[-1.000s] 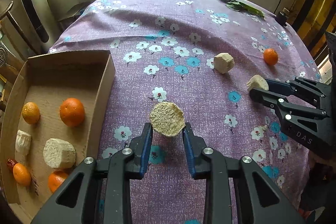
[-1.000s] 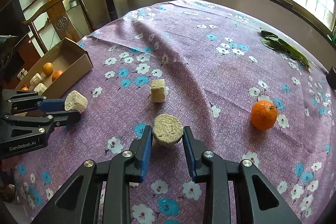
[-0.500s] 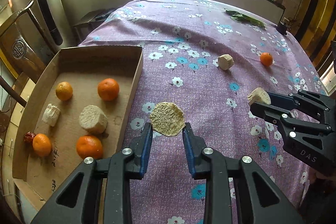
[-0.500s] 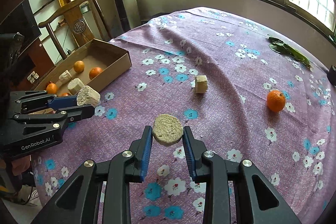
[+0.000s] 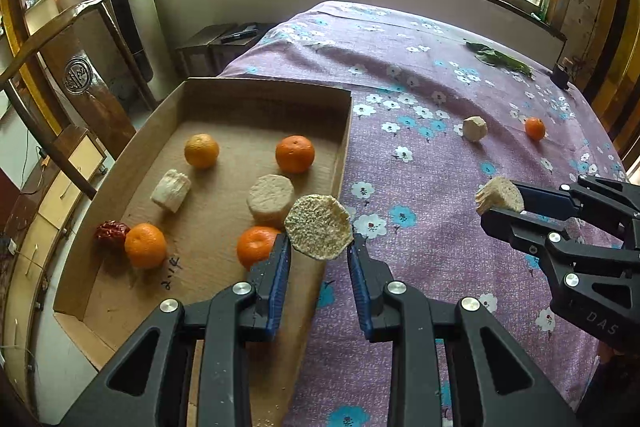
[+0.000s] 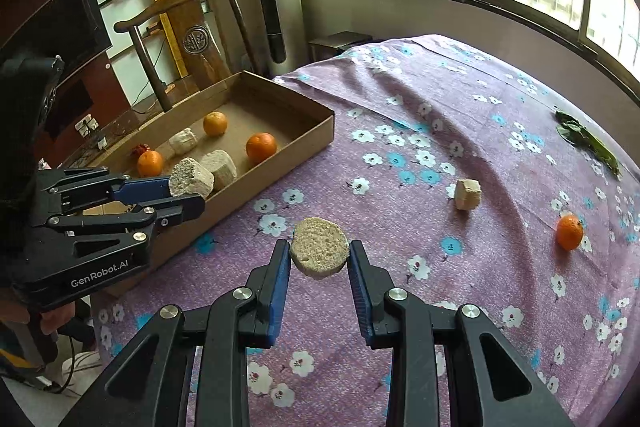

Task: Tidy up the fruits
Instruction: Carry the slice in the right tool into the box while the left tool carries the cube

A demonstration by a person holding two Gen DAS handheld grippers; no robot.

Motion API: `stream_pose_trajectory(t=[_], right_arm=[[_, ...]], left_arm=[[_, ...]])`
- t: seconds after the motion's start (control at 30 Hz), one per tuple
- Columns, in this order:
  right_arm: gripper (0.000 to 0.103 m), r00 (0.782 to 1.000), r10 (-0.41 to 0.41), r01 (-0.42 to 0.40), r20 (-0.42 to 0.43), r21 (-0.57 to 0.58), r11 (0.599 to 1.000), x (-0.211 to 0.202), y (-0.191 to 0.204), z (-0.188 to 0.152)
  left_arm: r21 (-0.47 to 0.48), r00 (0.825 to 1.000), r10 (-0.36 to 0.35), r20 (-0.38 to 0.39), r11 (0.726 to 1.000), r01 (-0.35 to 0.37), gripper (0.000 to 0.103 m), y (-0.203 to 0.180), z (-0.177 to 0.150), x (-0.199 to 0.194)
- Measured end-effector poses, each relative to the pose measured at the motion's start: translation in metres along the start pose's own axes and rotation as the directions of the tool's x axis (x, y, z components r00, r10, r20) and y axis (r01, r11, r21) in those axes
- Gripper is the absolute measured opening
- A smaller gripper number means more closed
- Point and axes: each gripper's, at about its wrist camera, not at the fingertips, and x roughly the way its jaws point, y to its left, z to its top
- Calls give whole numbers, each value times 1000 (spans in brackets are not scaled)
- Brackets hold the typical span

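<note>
Now both tongs are clenched on loads: the left tongs (image 5: pixel 319 254) grasp a pale round chunk (image 5: pixel 319 227) that hangs over the near right wall of the cardboard box (image 5: pixel 344 147), and the right tongs (image 6: pixel 319 257) grasp a second pale chunk (image 6: pixel 320 247) above the flowered cloth, well apart from the box. To do this step well, the left load should go further in toward 10 o'clock and come down on bare cardboard, not on the orange (image 5: pixel 256 246) just below it nor on the pale cylinder (image 5: pixel 270 198) at 11 o'clock. Release low, since a round slab may roll. The right load then wants the open patch toward the box's far end. Inside lie three more oranges, a ribbed white piece (image 5: pixel 171 189) and something dark red (image 5: pixel 112 230), perhaps a date, though the view is too coarse to be sure. Left on the cloth at 2 o'clock are a pale block (image 5: pixel 475 129) and a small orange (image 5: pixel 535 128), with green leaves (image 5: pixel 500 58) beyond. The left tool's body stands between the right load and the box.
</note>
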Motion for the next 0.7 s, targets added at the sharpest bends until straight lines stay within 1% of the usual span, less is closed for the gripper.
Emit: stream_pose_trajectory(t=[0.2,0.43,0.7], right_arm=[[32,1000,17,-17,-14,-51,999,9,24,12],[32,998,50,-53,-30,-108,993,26,50,27],[32,993,96,-105,-62,-174,979,50,81,43]], left_arm=[[-51,1000,2,10,999,-2,28,27,-5,-8],[-109,1000,2,3,994,-2,28,64,-15,-15],[-165,1000,8,-24,986,-12,28,97,-28,-14]])
